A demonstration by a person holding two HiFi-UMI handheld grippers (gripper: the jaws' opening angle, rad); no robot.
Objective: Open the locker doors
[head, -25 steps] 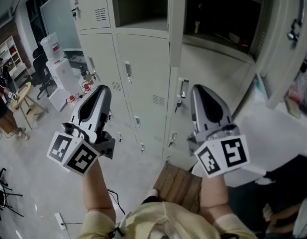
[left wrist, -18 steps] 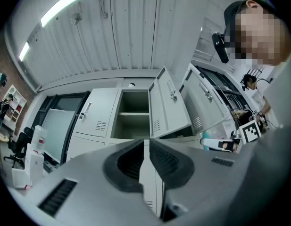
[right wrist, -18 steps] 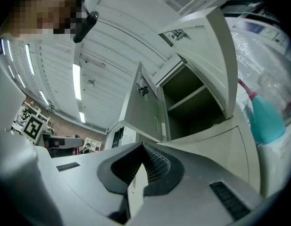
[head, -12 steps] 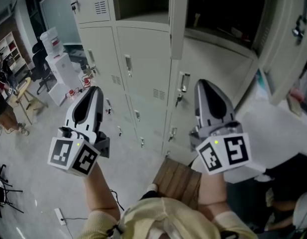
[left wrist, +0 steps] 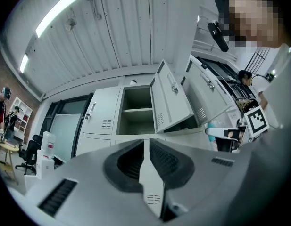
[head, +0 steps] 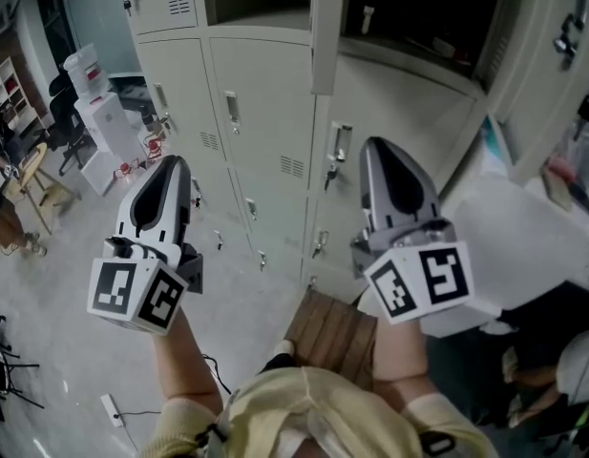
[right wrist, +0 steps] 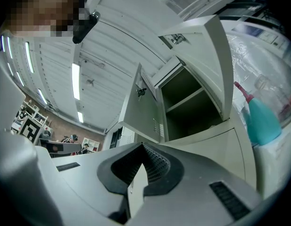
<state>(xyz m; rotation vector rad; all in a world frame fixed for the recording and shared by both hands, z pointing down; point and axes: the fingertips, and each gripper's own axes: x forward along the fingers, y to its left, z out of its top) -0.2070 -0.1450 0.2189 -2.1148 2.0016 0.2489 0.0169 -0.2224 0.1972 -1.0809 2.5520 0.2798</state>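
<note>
We face a tall bank of pale grey metal lockers [head: 265, 113]; in its top row two compartments already gape, one swung grey door [head: 325, 27] hanging edge-on above the middle of the bank and a second open door [head: 552, 55] at the far right. The closed middle-row doors [head: 261, 151], the ones we judge come next, stand ahead of both tools and well apart from them.

The left gripper [head: 173, 165] and the right gripper [head: 380, 148] point up at the bank; each has its tongs pressed together at the tip with nothing between them (each gripper's own view confirms it).

Smallest are the small metal latch handles [head: 231, 111] on those closed doors. What could go wrong: tongs brought in closed would only knock a latch and slide off, so they must part first; a rising right gripper could also strike the edge-on door overhead.

Against a second earlier, the left gripper has straightened from a lean towards the bank; the right has kept its place; both pairs of tongs stay together.
</note>
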